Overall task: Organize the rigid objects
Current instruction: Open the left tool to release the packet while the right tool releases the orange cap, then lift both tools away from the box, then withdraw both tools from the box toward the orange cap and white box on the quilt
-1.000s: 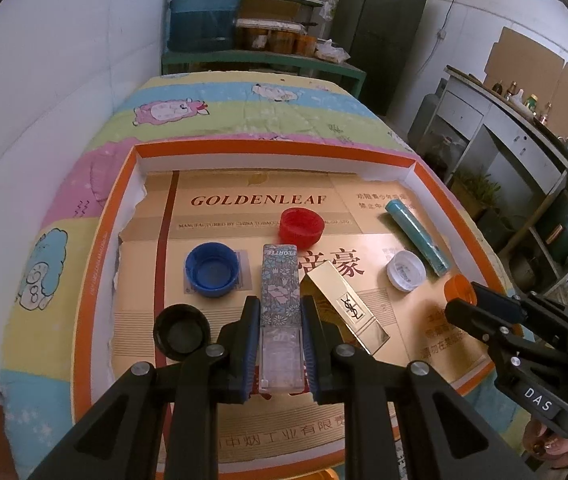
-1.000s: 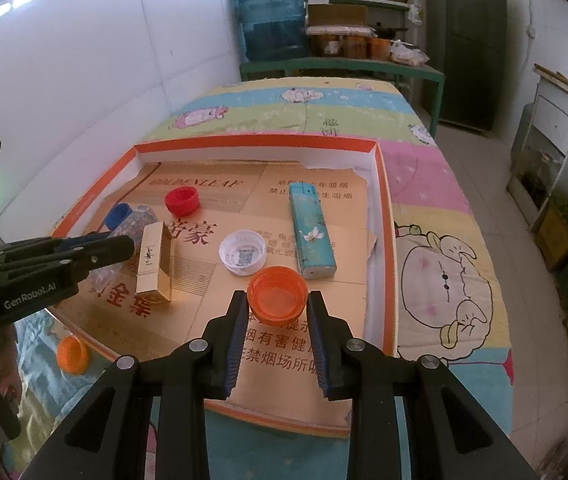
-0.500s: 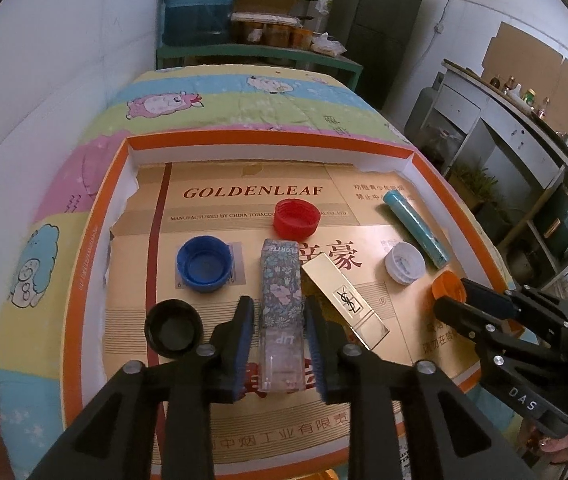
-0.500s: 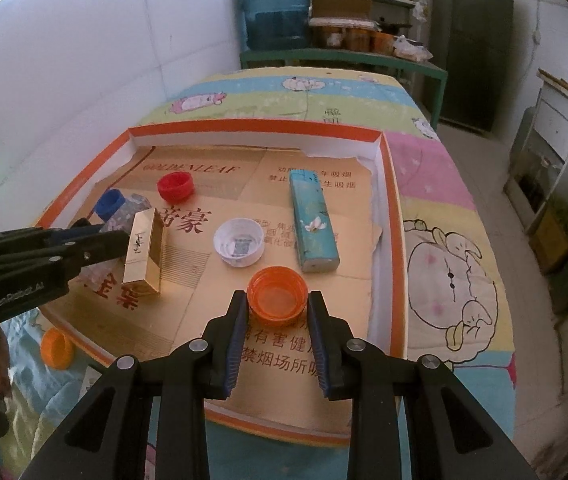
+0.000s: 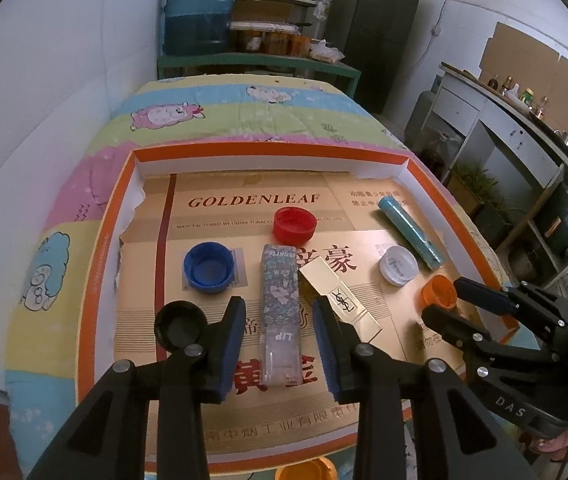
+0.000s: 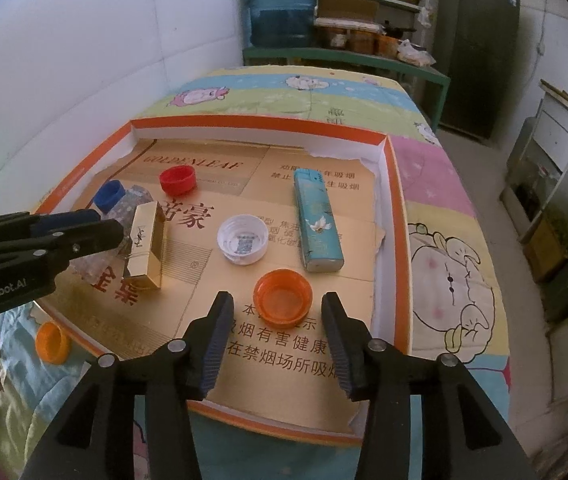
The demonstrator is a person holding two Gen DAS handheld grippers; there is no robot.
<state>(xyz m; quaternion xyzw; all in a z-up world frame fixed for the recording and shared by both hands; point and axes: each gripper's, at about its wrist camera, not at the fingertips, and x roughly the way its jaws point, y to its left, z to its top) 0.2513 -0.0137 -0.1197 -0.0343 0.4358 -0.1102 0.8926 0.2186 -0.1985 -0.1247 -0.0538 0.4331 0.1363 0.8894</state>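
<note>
A shallow orange-rimmed cardboard tray (image 5: 104,240) (image 6: 397,240) lies on a patterned quilt. My left gripper (image 5: 278,316) has its jaws opening around a floral lip-product box (image 5: 280,304) that lies flat on the tray; gaps show on both sides. A gold box (image 5: 339,300) (image 6: 146,244) lies beside it. My right gripper (image 6: 276,316) is opening too, with an orange cap (image 6: 283,298) (image 5: 439,290) resting on the tray between its fingers, untouched. Also on the tray are a blue cap (image 5: 208,266), a red cap (image 5: 295,223), a white cap (image 6: 242,239), a black cap (image 5: 180,324) and a teal lighter (image 6: 315,220).
Another orange cap (image 6: 52,340) (image 5: 305,470) lies on the quilt outside the tray's near edge. Behind the bed stand a green shelf with a blue water jug (image 5: 200,16) and a dark cabinet (image 6: 479,48). A counter (image 5: 523,120) runs along the right.
Both grippers went from shut to open. The left let go of the floral box and the right let go of the orange cap; both things now rest on the tray.
</note>
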